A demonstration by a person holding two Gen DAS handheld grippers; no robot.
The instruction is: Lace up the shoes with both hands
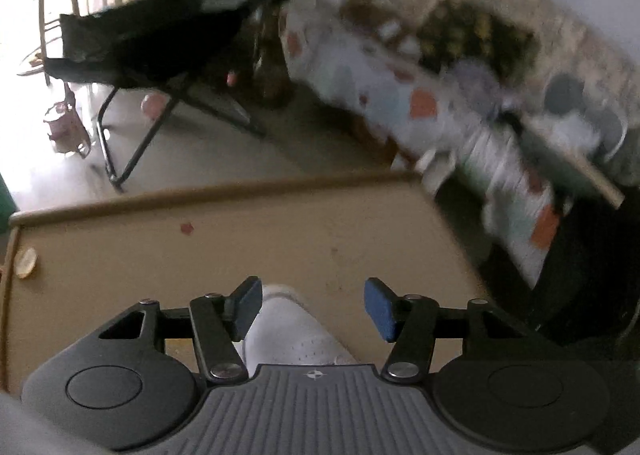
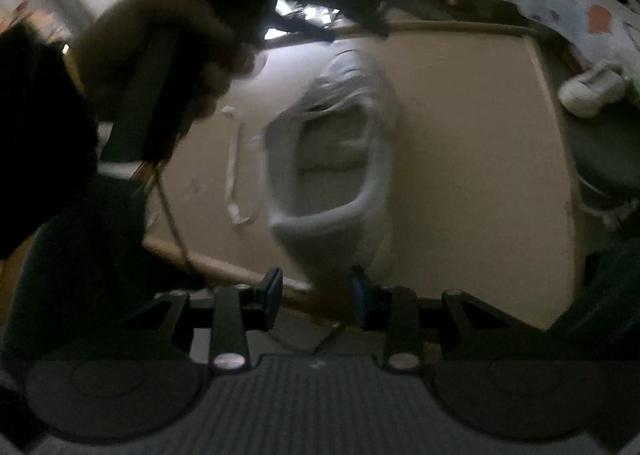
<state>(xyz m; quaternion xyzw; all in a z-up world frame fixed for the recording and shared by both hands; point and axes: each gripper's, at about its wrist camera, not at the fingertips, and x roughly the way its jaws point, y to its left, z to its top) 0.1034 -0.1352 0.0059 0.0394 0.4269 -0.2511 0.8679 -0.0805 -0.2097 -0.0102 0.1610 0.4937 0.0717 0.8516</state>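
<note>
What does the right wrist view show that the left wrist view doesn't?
Only the right wrist view shows the shoe's open collar from behind, the loose white lace lying on the table left of it, the hand gripping the other gripper's handle, and a second shoe off the table at right. Only the left wrist view shows the folding chair and the shoe's toe between the open fingers. Both show the white shoe, the tan table and the patterned bedding.

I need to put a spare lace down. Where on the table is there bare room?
Free: the stretch right of the white shoe up to the table edge, and beyond the toe toward the far rim. Crowded: left of the shoe, where the loose lace lies and the hand hangs.
</note>
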